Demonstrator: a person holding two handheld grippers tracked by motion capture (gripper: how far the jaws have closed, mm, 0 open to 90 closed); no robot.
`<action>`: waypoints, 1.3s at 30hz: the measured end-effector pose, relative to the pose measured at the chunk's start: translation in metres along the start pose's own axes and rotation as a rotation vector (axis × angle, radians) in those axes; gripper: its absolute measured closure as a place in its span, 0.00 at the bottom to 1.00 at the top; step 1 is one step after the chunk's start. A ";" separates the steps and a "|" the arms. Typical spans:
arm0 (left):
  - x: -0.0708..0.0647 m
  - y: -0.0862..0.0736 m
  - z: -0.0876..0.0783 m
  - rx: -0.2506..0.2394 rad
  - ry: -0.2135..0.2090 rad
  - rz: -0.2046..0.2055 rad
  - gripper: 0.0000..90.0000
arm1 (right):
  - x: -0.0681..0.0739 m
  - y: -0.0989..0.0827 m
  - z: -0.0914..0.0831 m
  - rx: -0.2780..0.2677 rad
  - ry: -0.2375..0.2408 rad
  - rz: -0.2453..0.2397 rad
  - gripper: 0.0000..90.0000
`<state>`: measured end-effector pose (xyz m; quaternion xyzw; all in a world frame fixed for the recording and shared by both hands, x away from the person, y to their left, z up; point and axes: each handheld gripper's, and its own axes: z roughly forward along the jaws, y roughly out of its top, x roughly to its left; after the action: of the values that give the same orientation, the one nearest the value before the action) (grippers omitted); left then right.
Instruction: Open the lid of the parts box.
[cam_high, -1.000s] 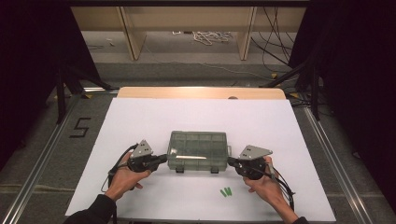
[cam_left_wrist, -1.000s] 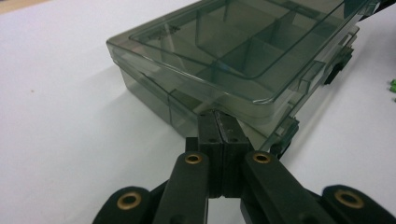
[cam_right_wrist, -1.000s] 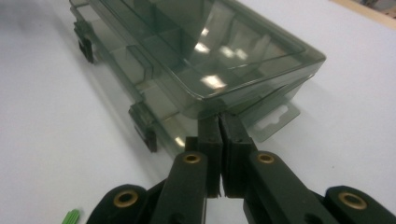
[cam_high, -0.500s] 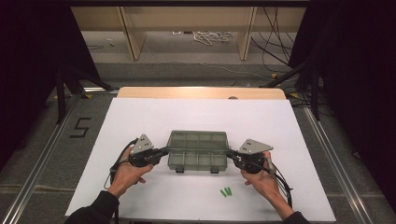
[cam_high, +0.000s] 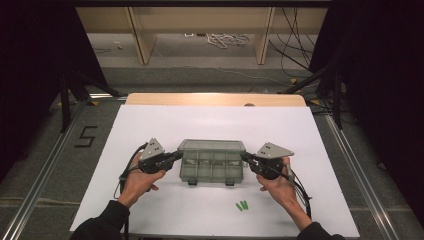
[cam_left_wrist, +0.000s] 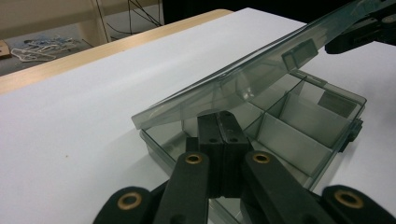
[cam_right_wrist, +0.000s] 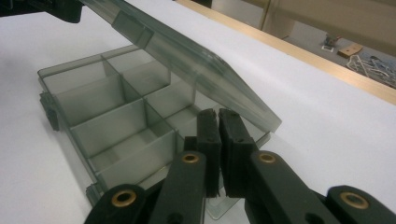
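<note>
**A:** Start from the high view. What lies on the table?

**B:** A white sheet (cam_high: 215, 125) covers the table, and a clear grey compartment box (cam_high: 212, 167) sits a little toward six o'clock of the sheet's middle. The left gripper (cam_high: 176, 156) meets the box's nine o'clock end, the right gripper (cam_high: 244, 157) its three o'clock end. A hand holds each gripper from the six o'clock side. Some small green pieces (cam_high: 242, 205) lie on the sheet at about five o'clock from the box, well apart from it; neither gripper view catches them.

**A:** And the left gripper view?

**B:** Here the lid (cam_left_wrist: 243, 79) is plainly lifted, tilted up from the box's (cam_left_wrist: 299, 126) far long side, which the high view hardly shows. The left gripper (cam_left_wrist: 219, 119) has its jaws pressed flat together, nothing between them, the tips under the raised lid's edge at the box's short wall. The other gripper (cam_left_wrist: 362, 30) shows dark at one o'clock, at the lid's far end.

**A:** The right gripper view?

**B:** The same from the opposite end: the right gripper's (cam_right_wrist: 218, 116) jaws are closed, only a thin slit between them, tips beneath the lid (cam_right_wrist: 187, 60). The compartments of the box (cam_right_wrist: 107, 116) are open to view, split by dividers; those I can see hold nothing
</note>
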<state>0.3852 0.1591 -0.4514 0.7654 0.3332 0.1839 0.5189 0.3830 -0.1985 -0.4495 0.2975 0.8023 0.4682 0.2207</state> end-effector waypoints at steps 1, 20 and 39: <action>0.000 0.001 0.000 -0.001 0.003 0.005 1.00 | -0.001 0.000 0.000 0.001 -0.005 0.001 0.98; 0.001 0.005 -0.002 -0.023 0.007 0.004 1.00 | -0.001 -0.001 -0.003 0.059 0.017 -0.045 0.74; 0.000 0.005 -0.003 -0.026 0.011 0.008 1.00 | -0.015 0.009 0.011 0.056 -0.036 -0.025 0.23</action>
<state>0.3853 0.1597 -0.4458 0.7590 0.3306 0.1946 0.5261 0.4035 -0.1987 -0.4458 0.3019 0.8146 0.4373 0.2327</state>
